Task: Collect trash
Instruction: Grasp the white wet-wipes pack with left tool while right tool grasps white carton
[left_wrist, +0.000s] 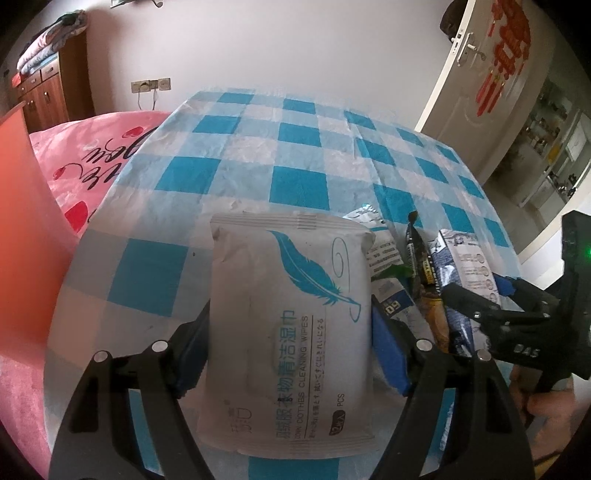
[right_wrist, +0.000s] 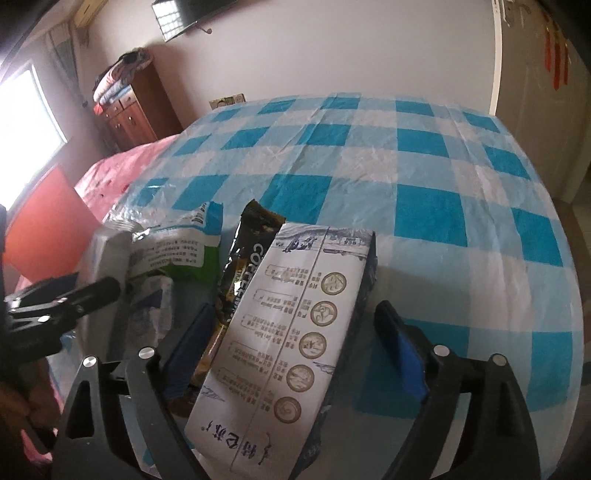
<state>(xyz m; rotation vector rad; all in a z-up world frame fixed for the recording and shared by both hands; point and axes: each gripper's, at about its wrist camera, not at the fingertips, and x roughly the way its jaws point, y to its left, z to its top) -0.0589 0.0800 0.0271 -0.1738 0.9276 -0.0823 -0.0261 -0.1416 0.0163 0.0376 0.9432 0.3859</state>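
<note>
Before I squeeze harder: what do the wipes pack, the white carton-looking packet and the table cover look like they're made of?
Wipes pack: soft matte plastic film, judging by its crimped top seal and puffy body. White packet: looks like coated paperboard or stiff laminate; flat printed faces, a straight fold line, but I can't tell which. Checked table cover: thin glossy plastic sheet, with fine crinkles and shine.

A white milk carton (right_wrist: 291, 343) is seen lying between the spread fingers of the right gripper (right_wrist: 295, 350), on a blue-and-white checked tablecloth (right_wrist: 443, 177). A dark coffee sachet (right_wrist: 240, 266) is wedged beside the carton, against the left-hand pad (contact on the right-hand pad cannot be made out). A green-and-white wrapper (right_wrist: 177, 243) is crumpled further left, near the left gripper (right_wrist: 74, 299).
</note>
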